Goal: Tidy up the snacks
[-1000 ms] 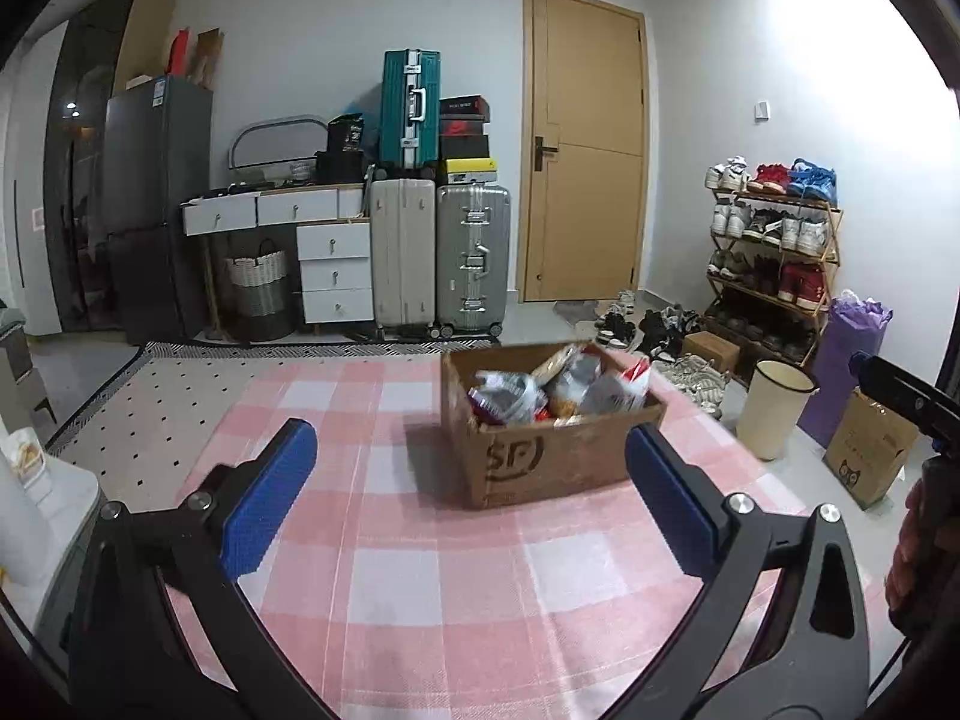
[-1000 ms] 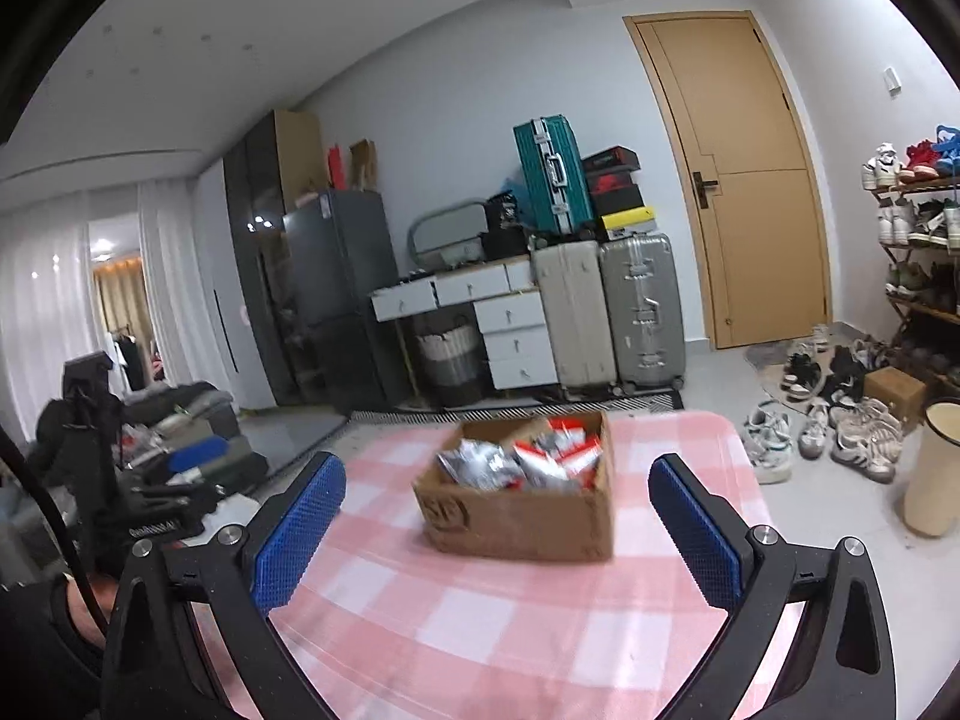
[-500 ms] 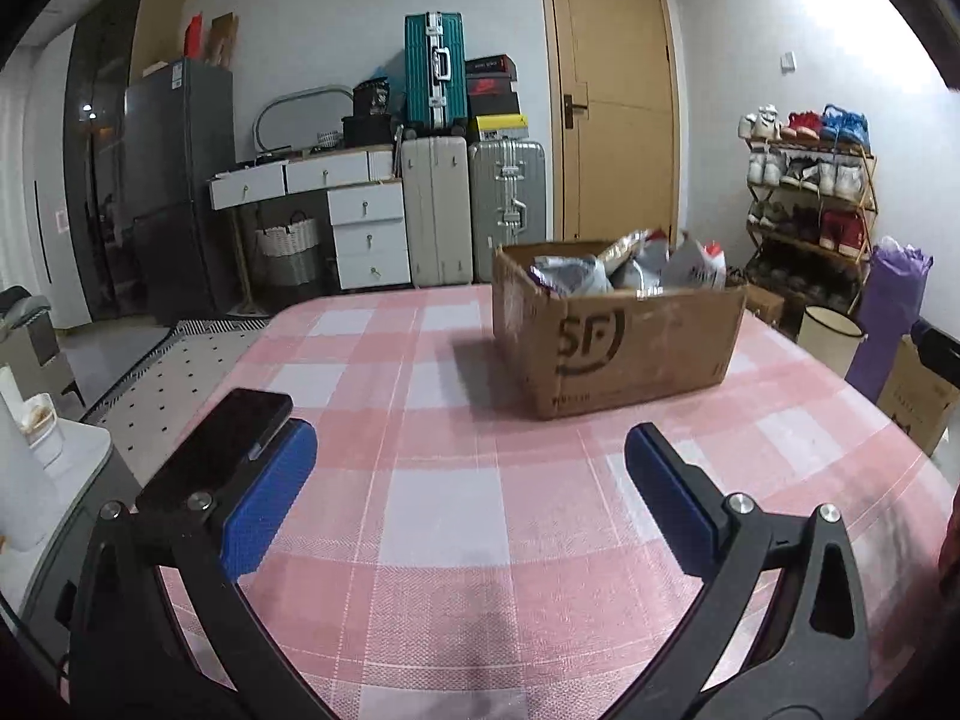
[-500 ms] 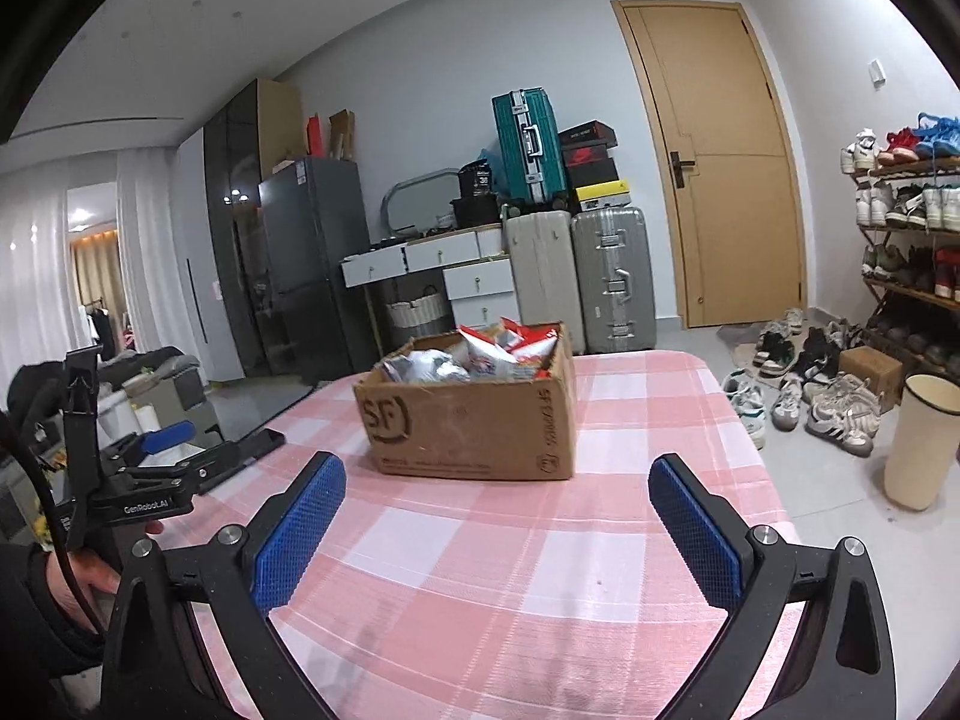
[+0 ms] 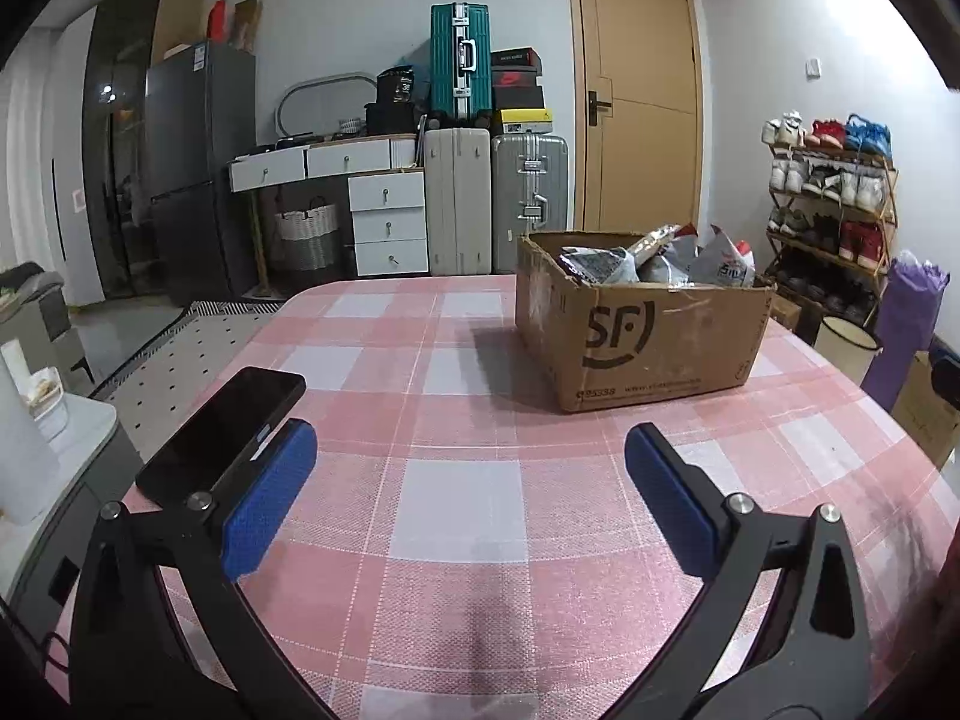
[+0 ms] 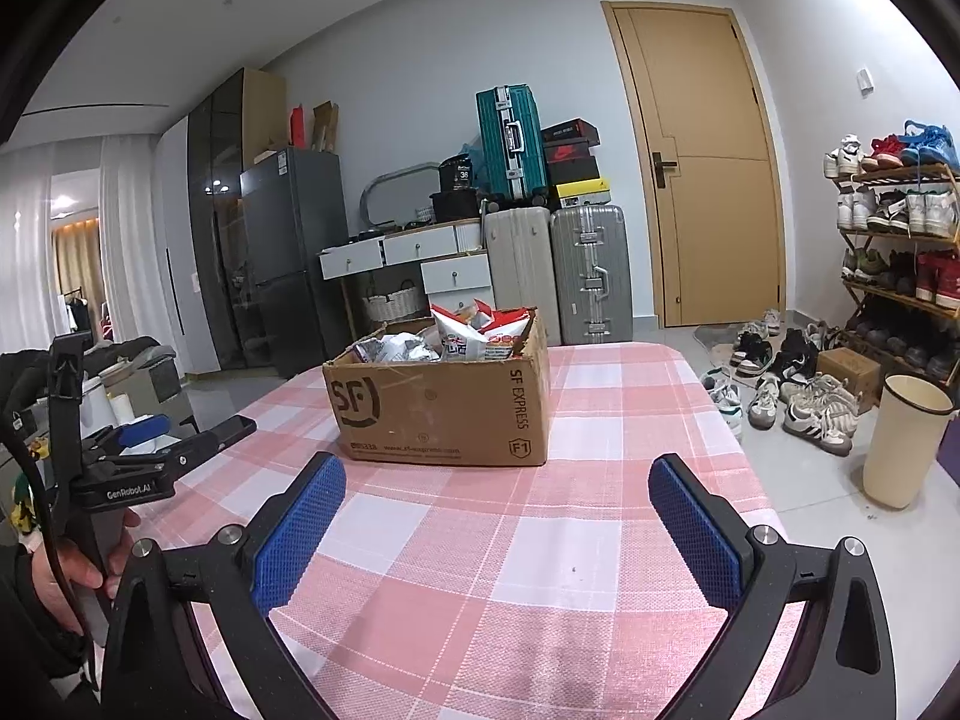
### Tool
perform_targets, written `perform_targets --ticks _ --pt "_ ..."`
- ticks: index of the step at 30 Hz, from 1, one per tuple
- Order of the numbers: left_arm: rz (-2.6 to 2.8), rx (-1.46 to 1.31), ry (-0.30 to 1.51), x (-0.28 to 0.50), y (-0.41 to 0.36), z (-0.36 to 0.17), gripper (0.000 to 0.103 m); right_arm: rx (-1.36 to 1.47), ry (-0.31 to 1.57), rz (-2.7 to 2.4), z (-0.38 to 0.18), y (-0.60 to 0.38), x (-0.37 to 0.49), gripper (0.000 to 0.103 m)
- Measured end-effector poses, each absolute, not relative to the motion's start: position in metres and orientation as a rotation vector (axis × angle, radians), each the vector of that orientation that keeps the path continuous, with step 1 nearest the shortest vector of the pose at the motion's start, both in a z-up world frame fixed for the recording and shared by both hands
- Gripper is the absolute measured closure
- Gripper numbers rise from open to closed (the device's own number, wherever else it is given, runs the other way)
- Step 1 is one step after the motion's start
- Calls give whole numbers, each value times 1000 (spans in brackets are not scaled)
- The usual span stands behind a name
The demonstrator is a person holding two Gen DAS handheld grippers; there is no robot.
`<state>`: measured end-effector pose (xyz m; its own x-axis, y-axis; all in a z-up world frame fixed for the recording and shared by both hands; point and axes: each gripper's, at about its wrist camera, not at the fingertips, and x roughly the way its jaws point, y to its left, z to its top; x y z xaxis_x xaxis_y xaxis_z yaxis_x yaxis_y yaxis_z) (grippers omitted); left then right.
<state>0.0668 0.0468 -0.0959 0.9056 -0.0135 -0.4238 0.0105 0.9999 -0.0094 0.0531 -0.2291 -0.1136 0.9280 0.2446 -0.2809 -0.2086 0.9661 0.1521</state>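
Note:
A brown SF cardboard box (image 5: 648,336) stands on the pink checked tablecloth (image 5: 468,480); it also shows in the right wrist view (image 6: 444,408). Several silver and red snack bags (image 5: 660,258) fill it, also seen in the right wrist view (image 6: 456,339). My left gripper (image 5: 471,498) is open and empty, low over the table, short of the box. My right gripper (image 6: 498,522) is open and empty, also short of the box. The left gripper shows at the left of the right wrist view (image 6: 144,438).
A black phone (image 5: 222,438) lies on the table's left edge by my left finger. Suitcases (image 5: 498,198), white drawers (image 5: 384,210), a fridge (image 5: 192,168), a door (image 5: 636,96), a shoe rack (image 5: 834,210) and a cream bin (image 6: 906,444) stand around the table.
Both grippers have come down low towards the table, so the box now looks nearer and larger. The phone has come into the left wrist view. Both stay open.

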Motion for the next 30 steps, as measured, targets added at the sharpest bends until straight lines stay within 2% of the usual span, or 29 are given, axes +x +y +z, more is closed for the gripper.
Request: perform_targets --ticks 30 --pt "-31 7 417 59 45 -96 0 117 299 231 -115 -229 52 0"
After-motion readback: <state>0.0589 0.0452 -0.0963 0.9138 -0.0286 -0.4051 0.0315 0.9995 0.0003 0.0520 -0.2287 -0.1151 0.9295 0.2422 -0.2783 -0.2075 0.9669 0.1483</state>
